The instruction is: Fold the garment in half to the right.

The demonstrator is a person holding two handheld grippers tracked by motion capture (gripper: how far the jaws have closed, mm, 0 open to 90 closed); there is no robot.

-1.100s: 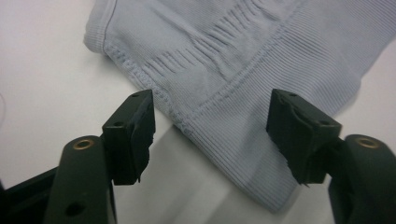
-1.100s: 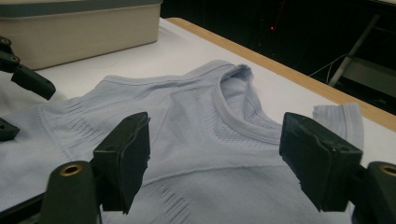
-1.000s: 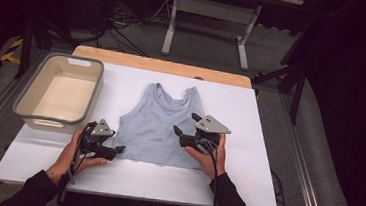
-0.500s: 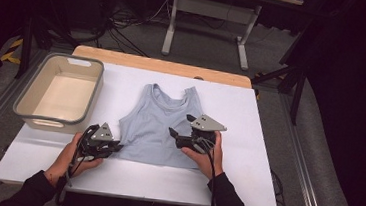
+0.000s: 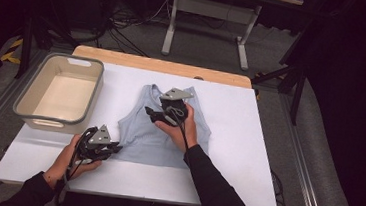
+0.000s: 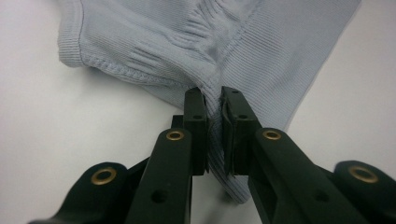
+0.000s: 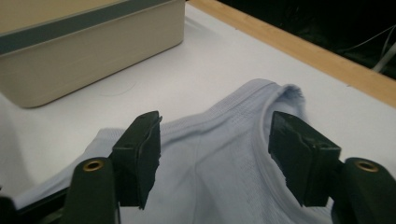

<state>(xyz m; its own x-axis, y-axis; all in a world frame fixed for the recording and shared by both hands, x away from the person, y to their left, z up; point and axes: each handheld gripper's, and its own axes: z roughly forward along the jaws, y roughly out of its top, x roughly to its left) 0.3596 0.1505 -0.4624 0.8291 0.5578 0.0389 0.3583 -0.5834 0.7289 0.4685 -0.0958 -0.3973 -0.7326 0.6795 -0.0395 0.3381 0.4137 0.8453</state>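
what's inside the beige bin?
Nothing visible: the bin shows a bare pale floor from the high view. Its near wall hides a thin strip of the bottom. The tank top lies outside it on the table.

A wooden table [image 5: 125,57] carries a white sheet or board [image 5: 247,154] that covers nearly all of its top; bare wood shows along the far edge. On the white surface lie a pale blue ribbed tank top [image 5: 140,134], spread flat near the middle, and a beige bin [image 5: 25,107] with a grey rim at the left, apparently empty.
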